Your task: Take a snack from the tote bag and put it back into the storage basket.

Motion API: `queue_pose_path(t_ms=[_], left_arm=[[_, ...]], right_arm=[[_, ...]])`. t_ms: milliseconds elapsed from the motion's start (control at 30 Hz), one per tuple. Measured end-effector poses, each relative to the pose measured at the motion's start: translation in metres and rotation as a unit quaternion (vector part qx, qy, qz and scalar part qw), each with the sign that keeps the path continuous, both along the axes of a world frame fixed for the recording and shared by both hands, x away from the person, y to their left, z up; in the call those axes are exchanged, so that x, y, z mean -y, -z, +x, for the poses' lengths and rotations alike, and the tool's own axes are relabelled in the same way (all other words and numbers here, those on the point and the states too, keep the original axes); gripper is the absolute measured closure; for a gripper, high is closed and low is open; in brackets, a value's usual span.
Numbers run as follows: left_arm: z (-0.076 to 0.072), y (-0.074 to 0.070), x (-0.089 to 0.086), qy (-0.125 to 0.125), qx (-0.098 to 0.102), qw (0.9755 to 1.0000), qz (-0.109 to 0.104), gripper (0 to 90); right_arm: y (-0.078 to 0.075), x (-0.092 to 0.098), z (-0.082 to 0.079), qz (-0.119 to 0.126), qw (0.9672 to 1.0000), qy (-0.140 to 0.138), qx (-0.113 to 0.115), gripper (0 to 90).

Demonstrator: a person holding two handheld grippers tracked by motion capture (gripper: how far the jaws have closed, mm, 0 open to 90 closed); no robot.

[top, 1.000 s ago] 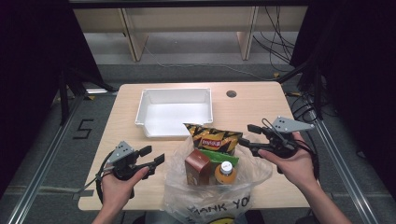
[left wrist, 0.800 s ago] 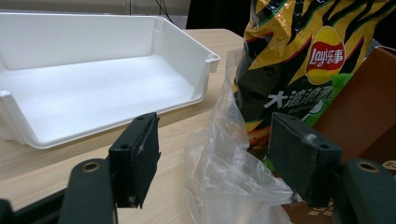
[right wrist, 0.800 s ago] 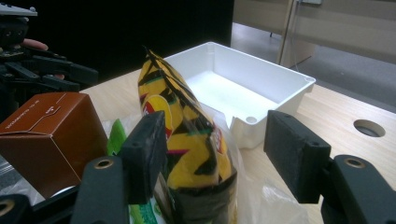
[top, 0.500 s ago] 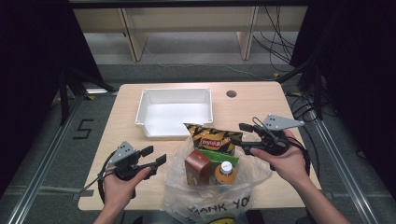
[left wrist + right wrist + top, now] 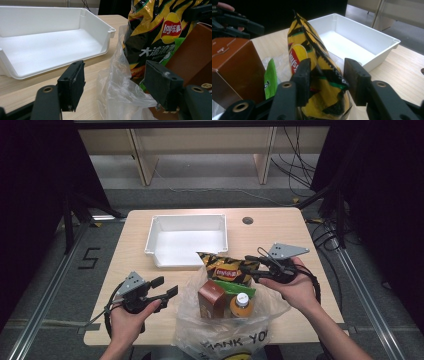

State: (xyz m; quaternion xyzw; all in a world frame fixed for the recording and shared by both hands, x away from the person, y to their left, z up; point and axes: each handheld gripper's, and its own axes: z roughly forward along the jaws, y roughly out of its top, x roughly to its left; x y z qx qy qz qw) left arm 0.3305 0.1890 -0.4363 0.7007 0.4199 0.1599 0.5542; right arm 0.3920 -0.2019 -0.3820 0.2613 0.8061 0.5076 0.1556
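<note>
Yellow-black crinkly foil crisp bag (image 5: 317, 72) upright in clear plastic carrier bag (image 5: 220, 330) on bench. Light, puffy, slippery, crushable; best taken at top seam.

Right gripper (image 5: 325, 75) jaws just closing around bag's top, left pad touching, not yet clamped. Left gripper (image 5: 117, 85) spread, idle beside carrier bag.

Item: yellow-and-black Lay's chip bag (image 5: 317, 75), upright in my plastic bag (image 5: 220, 340), its top edge between my right gripper's (image 5: 325, 80) jaws.
</note>
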Motion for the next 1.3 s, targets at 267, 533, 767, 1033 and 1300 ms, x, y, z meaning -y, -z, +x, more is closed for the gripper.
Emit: queue_pose_path(t_ms=[267, 533, 767, 1033, 1300], left_arm=[[0.001, 0.001, 0.000, -0.001, -0.002, 1.0000, 0.000, 32.4], [0.001, 0.003, 0.001, 0.000, -0.006, 1.0000, 0.002, 32.5], [0.001, 0.004, 0.001, 0.001, -0.006, 1.0000, -0.002, 32.5], [0.002, 0.004, 0.003, 0.001, -0.008, 1.0000, -0.001, 32.5], [0.002, 0.004, 0.004, 0.002, -0.008, 1.0000, 0.001, 32.5]], right_arm=[[0.003, -0.005, 0.000, -0.008, 0.9997, -0.013, 0.019, 76.2], [0.000, -0.007, -0.003, -0.011, 0.9988, -0.036, 0.033, 88.6], [-0.002, -0.014, -0.003, 0.002, 0.9972, -0.051, 0.054, 90.0], [-0.012, -0.016, -0.005, 0.023, 0.9963, -0.054, 0.062, 90.0], [-0.021, -0.017, -0.006, 0.049, 0.9955, -0.042, 0.069, 90.0]])
